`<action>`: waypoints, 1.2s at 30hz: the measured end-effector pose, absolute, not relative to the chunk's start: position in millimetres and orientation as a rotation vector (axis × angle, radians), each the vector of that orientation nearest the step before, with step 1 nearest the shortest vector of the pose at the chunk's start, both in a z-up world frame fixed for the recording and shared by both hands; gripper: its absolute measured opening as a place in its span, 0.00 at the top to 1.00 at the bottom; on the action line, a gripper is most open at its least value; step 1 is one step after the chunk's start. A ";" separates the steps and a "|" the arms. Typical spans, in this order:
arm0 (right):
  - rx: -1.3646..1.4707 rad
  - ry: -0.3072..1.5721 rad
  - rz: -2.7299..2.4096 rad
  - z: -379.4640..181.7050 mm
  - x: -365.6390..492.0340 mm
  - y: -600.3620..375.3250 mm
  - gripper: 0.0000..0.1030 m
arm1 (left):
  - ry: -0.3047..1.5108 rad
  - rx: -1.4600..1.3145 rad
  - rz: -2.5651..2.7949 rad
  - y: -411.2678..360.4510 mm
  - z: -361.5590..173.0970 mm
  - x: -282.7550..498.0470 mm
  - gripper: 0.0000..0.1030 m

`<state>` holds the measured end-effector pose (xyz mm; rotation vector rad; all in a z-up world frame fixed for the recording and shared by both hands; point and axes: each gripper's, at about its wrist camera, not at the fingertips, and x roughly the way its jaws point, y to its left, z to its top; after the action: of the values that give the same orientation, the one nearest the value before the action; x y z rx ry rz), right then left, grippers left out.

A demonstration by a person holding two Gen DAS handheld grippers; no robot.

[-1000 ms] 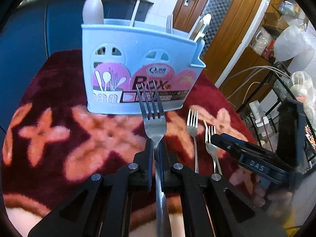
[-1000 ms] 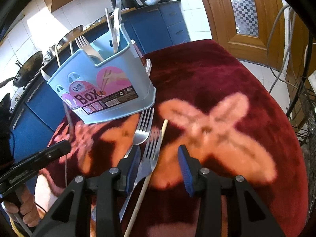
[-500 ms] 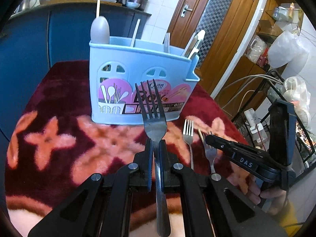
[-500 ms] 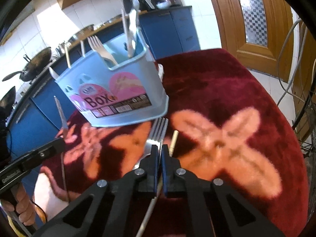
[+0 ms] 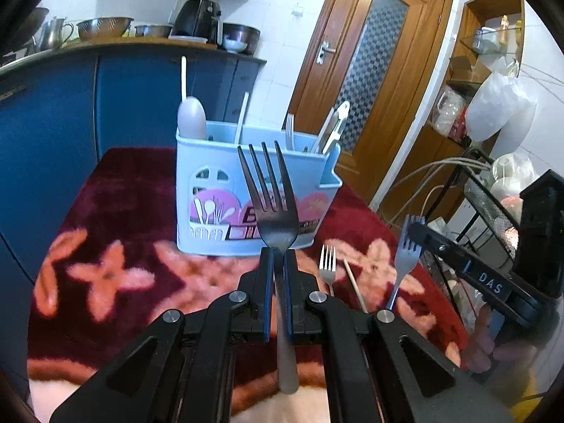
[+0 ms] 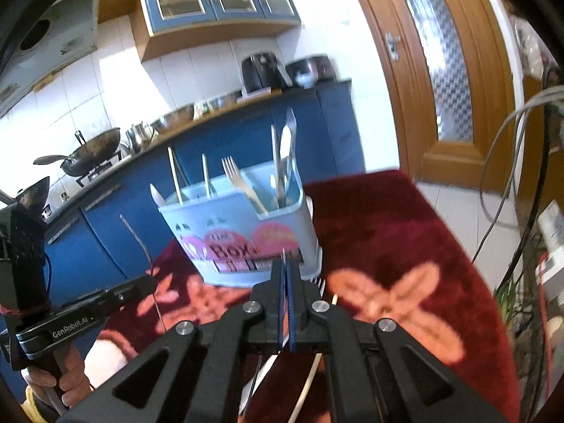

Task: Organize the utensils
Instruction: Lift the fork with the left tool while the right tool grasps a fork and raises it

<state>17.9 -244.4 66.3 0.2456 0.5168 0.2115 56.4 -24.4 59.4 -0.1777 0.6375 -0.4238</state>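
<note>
Left wrist view. Grips in the left tongs (image 5: 276, 257) a dark fork (image 5: 273, 208) by its neck, pads tight on both sides, tines up beyond the tips, handle back under the body. Shows straight ahead of the tips a light blue utensil box (image 5: 211, 218), upright on a red flowered cloth (image 5: 123, 194), apart from the fork, with a spoon, sticks and other cutlery standing inside. Shows just to the right of the tips, flat on the cloth, a small fork (image 5: 328, 268) and beside it a wooden chopstick (image 5: 354, 282). Further right, above the cloth, shows the right tongs (image 5: 412, 227), clamped on a second fork (image 5: 405, 250) with tines up.

Right wrist view. Looks along the right tongs, pads together on the second fork, seen here only as a thin edge between them. Shows the box ahead of the tips and a little to the left, not touching. Shows the small fork and the chopstick low on the cloth, just right of the tips. Shows far to the left the left tongs with the dark fork edge-on, and below them a hand (image 6: 67, 384) on the grip.
</note>
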 end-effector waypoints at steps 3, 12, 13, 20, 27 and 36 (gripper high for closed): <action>0.213 0.457 0.181 80.0 12.1 -240.9 0.97 | 0.611 -0.184 -0.420 -21.2 66.9 53.5 0.97; 0.181 0.389 0.156 105.6 13.3 -239.2 0.97 | 0.558 -0.185 -0.410 -11.5 84.4 53.5 1.00; 0.184 0.388 0.159 107.0 13.7 -239.0 0.97 | 0.563 -0.184 -0.406 -10.5 84.5 53.8 1.00; 0.190 0.388 0.156 108.9 13.4 -238.4 0.97 | 0.644 -0.238 -0.337 9.5 71.9 67.9 1.00; 0.196 0.396 0.155 107.2 12.5 -240.3 0.97 | 0.751 -0.285 -0.283 32.5 44.6 94.9 0.88; 0.202 0.417 0.155 102.1 16.8 -241.8 0.97 | 0.859 -0.232 -0.264 38.2 6.4 130.8 0.71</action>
<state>16.8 -241.8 102.1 0.2024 0.4173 0.1555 130.8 38.2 6.4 -0.2319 0.8592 -0.2644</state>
